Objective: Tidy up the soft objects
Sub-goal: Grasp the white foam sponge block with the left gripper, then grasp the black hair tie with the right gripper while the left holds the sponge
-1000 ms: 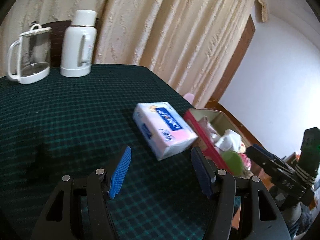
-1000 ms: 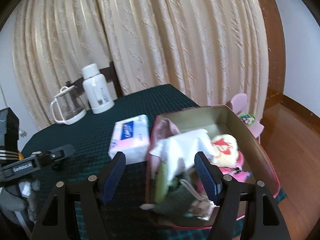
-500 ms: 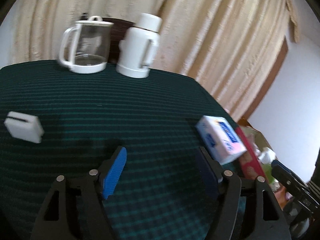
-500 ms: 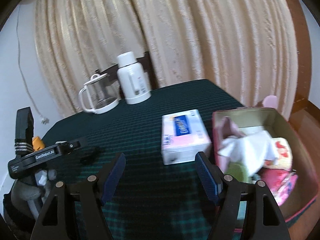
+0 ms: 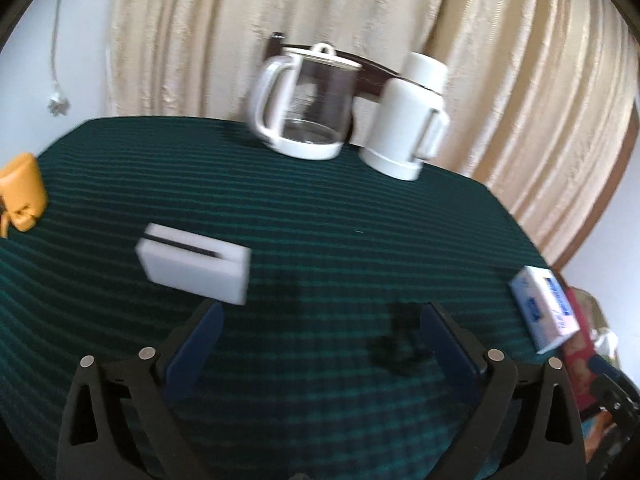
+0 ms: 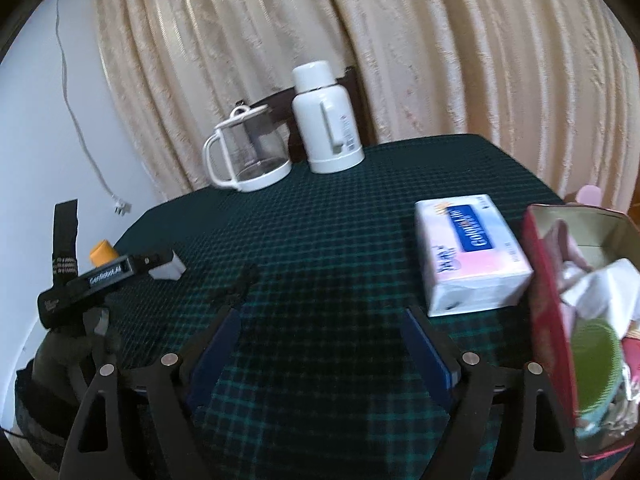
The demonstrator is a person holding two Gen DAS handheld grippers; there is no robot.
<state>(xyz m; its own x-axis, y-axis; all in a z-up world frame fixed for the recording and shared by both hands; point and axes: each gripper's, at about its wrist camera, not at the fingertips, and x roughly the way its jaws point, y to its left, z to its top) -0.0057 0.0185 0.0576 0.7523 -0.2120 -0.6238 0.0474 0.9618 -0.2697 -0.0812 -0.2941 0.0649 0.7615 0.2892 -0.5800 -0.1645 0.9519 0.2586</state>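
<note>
Two low wrist views, shared kettle [image 5: 306,108] beyond.

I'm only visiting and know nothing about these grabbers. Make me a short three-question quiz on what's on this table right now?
1. True or false: the left gripper holds the white sponge block.
2. What lies right beside the red box? A) glass jug B) tissue pack C) white flask
3. What colour is the tablecloth?

Key: 1 false, both grippers stand open and empty; 2 B; 3 dark green check.
</note>
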